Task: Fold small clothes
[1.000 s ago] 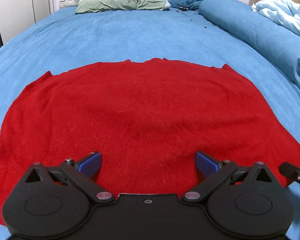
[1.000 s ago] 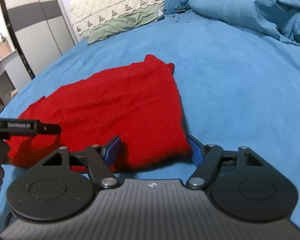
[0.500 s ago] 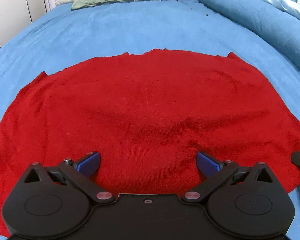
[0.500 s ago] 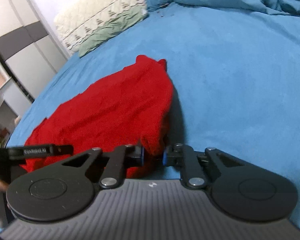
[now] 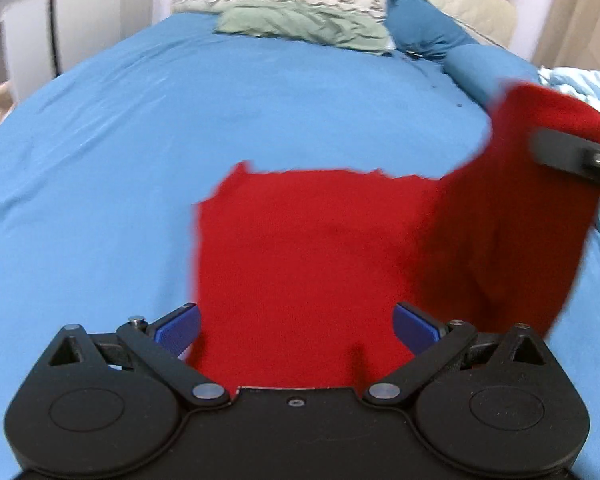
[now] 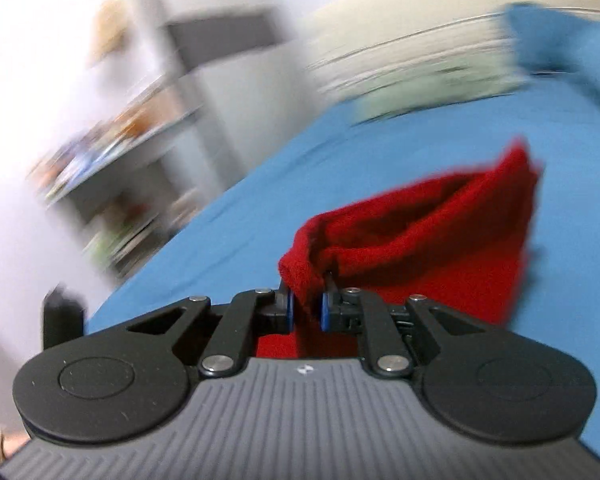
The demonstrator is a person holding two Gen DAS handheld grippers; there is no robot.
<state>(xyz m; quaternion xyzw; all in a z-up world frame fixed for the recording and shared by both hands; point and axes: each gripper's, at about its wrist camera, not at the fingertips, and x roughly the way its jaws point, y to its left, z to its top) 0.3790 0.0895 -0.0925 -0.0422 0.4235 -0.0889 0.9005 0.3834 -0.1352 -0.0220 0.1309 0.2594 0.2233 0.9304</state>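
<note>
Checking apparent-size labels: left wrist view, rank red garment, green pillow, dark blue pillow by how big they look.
1. red garment, by far the largest; nearest the camera, which inflates it.
2. green pillow.
3. dark blue pillow.
The two pillows look close in size and are partly overlapped, so that order is unsure.

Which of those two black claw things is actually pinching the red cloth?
The right gripper: its blue pads are clamped on a bunched edge of the red garment. The left gripper is spread wide open, gripping nothing.
</note>
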